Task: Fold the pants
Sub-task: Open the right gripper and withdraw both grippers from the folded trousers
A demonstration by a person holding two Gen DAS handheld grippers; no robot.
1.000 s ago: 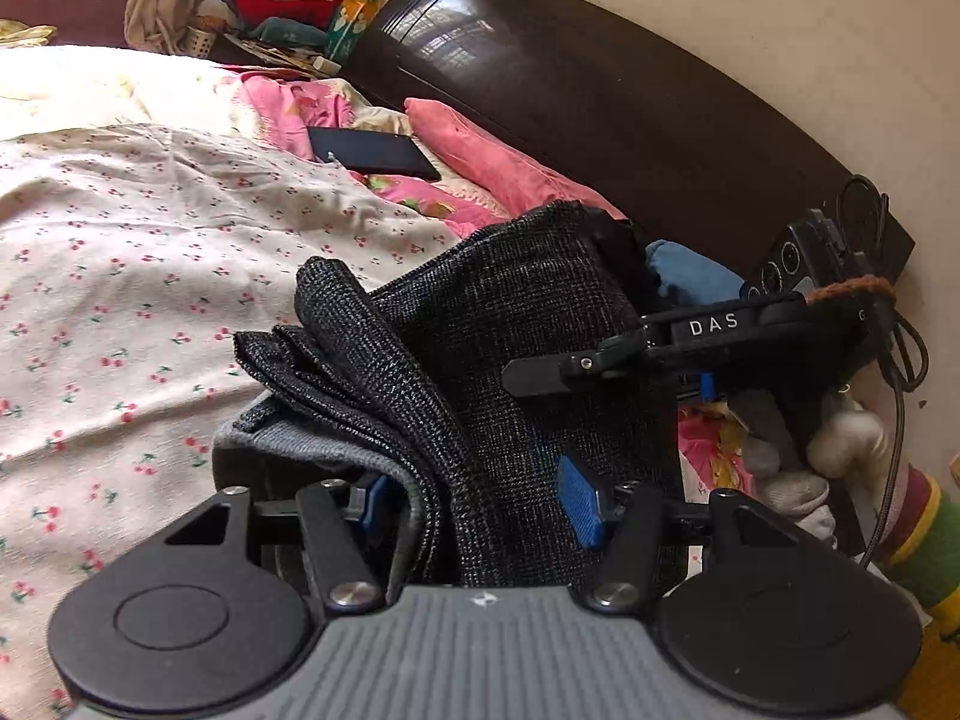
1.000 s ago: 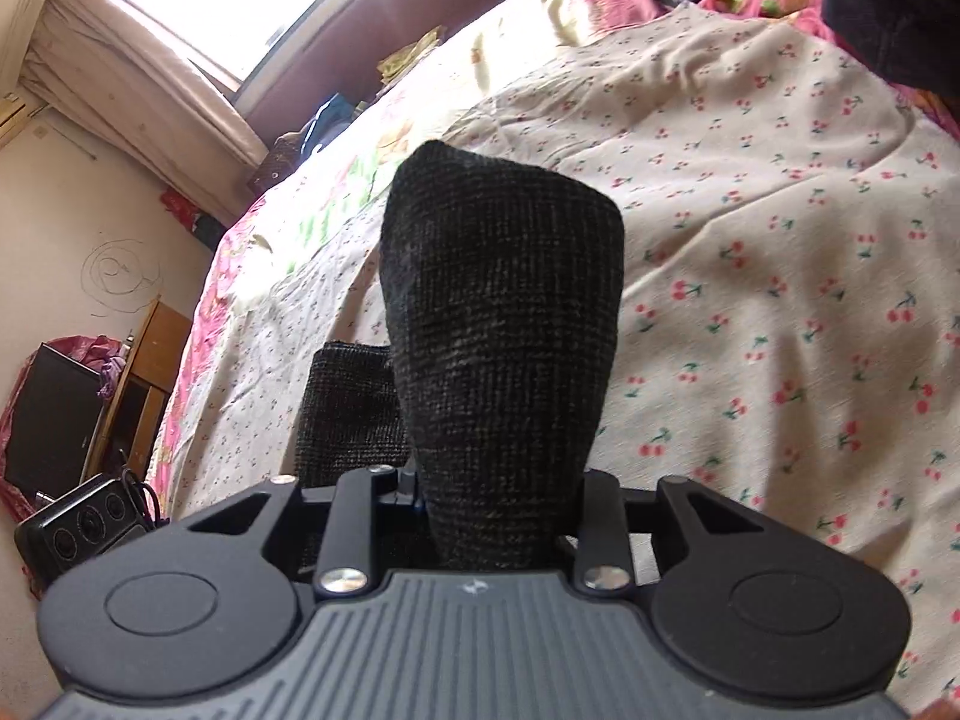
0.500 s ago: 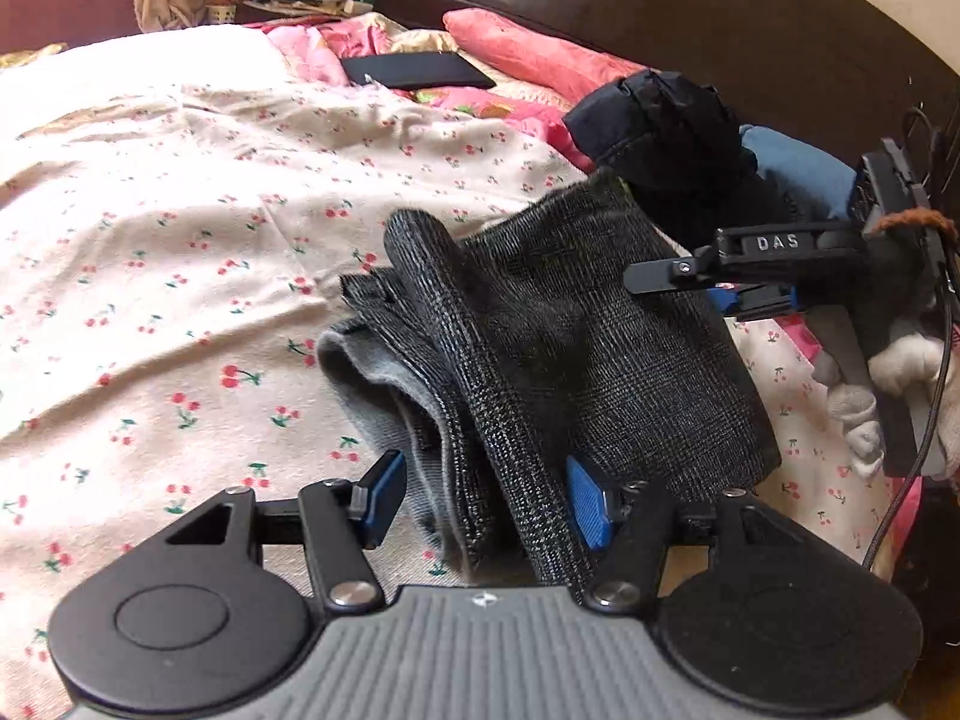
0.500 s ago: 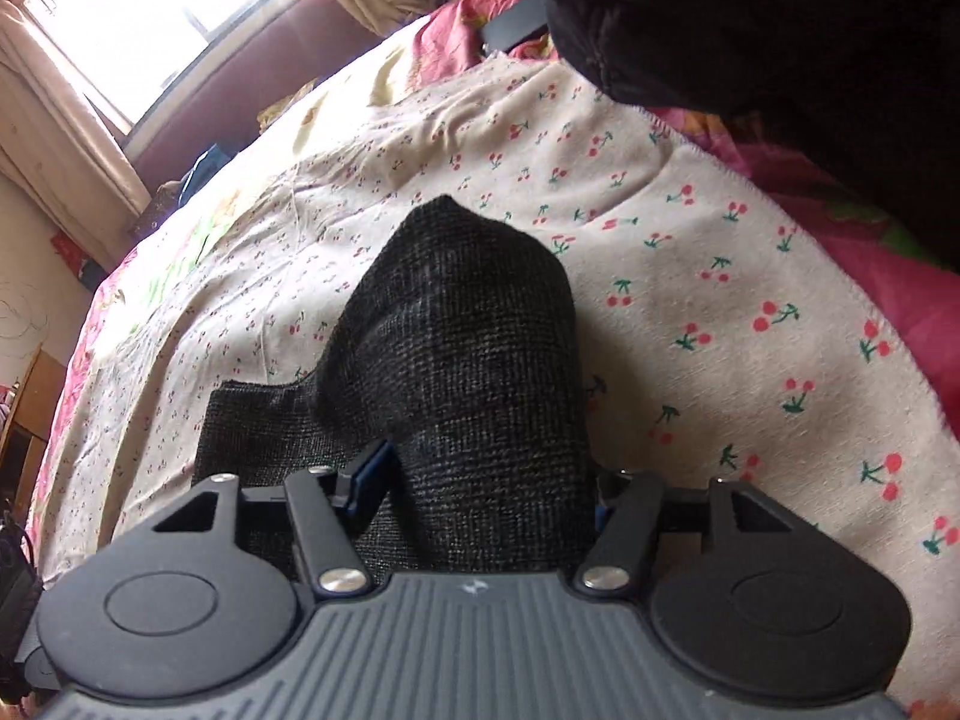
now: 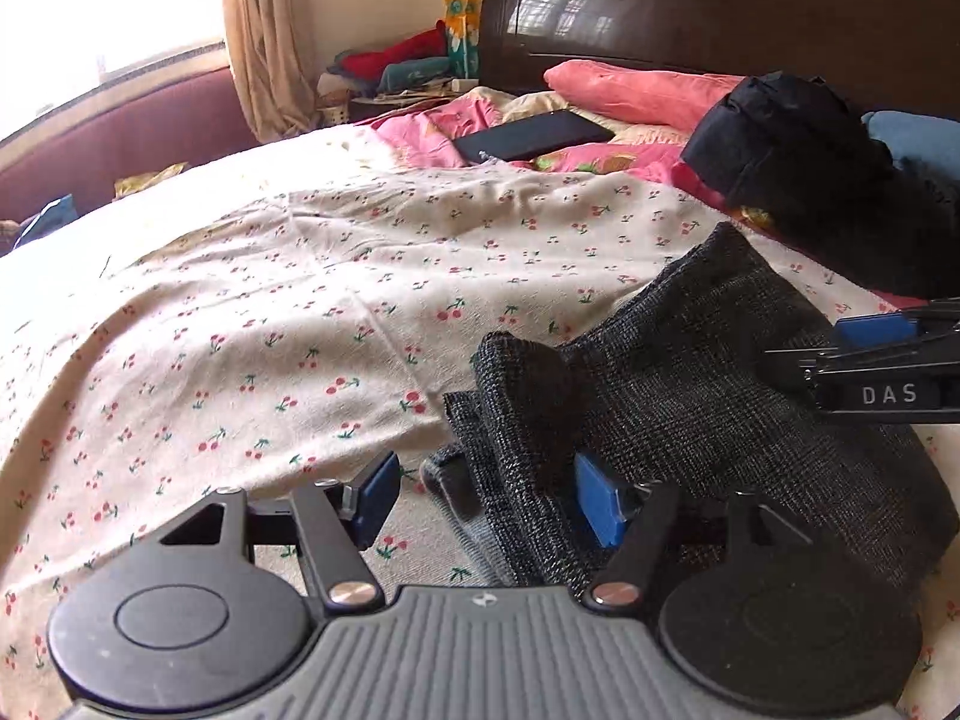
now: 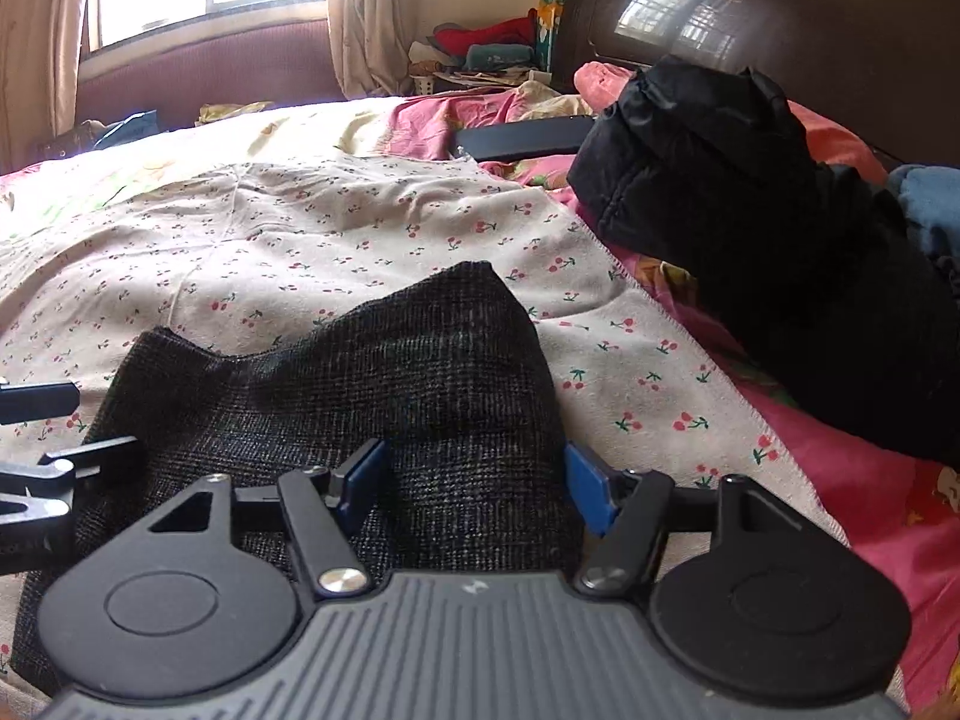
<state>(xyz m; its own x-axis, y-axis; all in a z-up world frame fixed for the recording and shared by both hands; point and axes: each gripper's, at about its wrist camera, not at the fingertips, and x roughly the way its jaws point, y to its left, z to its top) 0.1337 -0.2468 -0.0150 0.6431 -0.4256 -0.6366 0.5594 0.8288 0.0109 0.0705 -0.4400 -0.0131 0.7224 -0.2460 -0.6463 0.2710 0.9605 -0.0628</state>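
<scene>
The folded pants [image 5: 690, 396] lie on the cherry-print sheet [image 5: 270, 324] of the bed, at its near right part, a dark grey woven bundle of several layers. In the left wrist view their long axis runs from the near middle up toward the far right, with the stacked fold edges and a lighter grey inner layer facing left and near. In the right wrist view the same pants [image 6: 360, 384] spread left to right, with one rounded hump standing up at the far right. The left tool [image 5: 489, 501] has its jaws opening; the left blue pad stands clear over the bare sheet, while the right pad is beside or perhaps still brushing the fold, which the view does not settle, and the cloth between them is not pinched. The right tool [image 6: 474, 483] also has its jaws opening, the hump of cloth sitting between both blue pads; whether the pads still touch it is hard to tell. The near edge of the pants is hidden under both tool bodies, and their right end is cut off behind the right tool in the left wrist view. A black bundle [image 6: 750, 192] lies just beyond on the pink bedding [image 6: 852, 480], and a flat dark slab [image 5: 534, 135] lies farther off, near the dark headboard [image 5: 720, 12].
</scene>
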